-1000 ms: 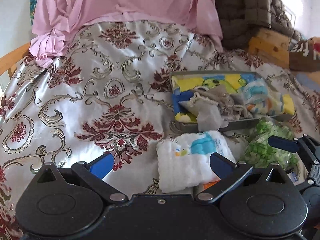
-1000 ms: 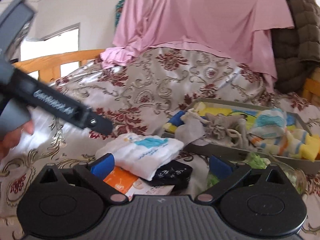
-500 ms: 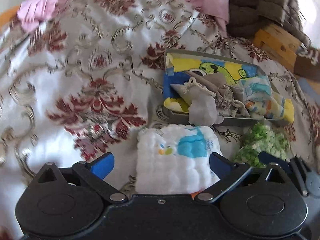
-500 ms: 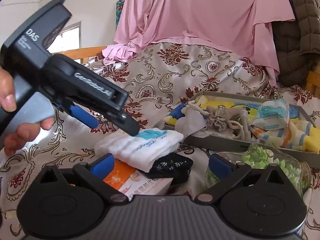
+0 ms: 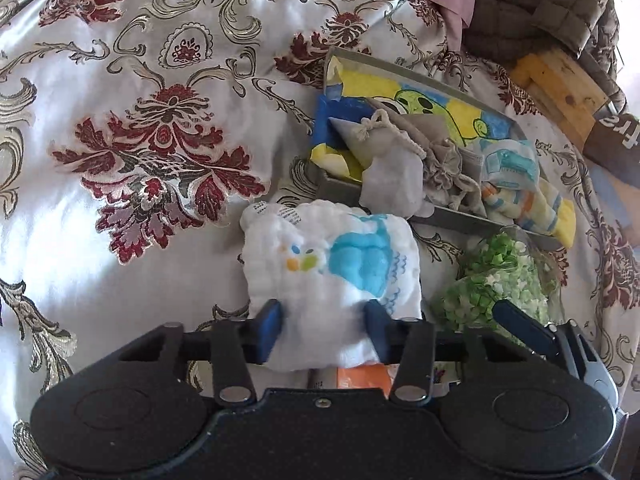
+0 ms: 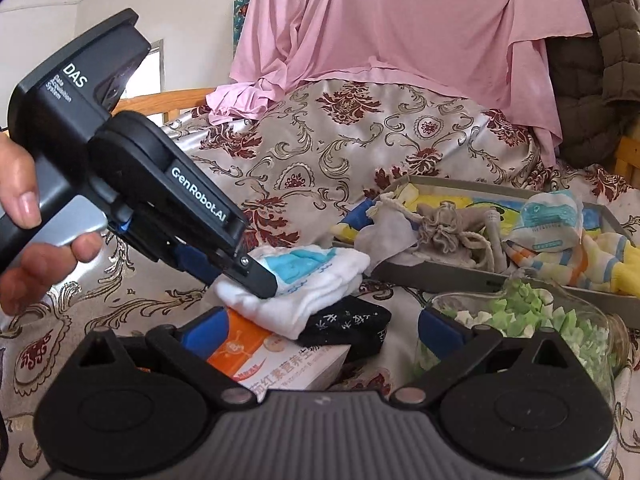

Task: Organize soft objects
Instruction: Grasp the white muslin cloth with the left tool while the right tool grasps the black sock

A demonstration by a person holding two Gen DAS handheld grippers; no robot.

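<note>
A folded white cloth (image 5: pixel 332 256) with a blue whale print lies on the brocade bedspread, on top of an orange box (image 6: pixel 276 352) and a black pouch (image 6: pixel 348 324). My left gripper (image 5: pixel 324 326) points down at its near edge; the jaws are closing and the blue pads pinch the bunched cloth between them. From the right wrist view the left gripper (image 6: pixel 256 280) reaches in from the left, held by a person's hand (image 6: pixel 24 200). My right gripper (image 6: pixel 320 332) stands open low over the orange box, gripping nothing.
A grey tray (image 5: pixel 452 216) behind the cloth holds a grey drawstring pouch, a yellow-blue cloth, a small packet and striped socks. A glass jar (image 6: pixel 520 312) of green and white bits lies to the right. Pink fabric (image 6: pixel 400 20) and a brown quilted coat (image 5: pixel 540 4) sit behind.
My left gripper dropped forward and tilted down onto the white cloth, and its jaws went from wide open to pinching the cloth's near edge. The right gripper kept still.
</note>
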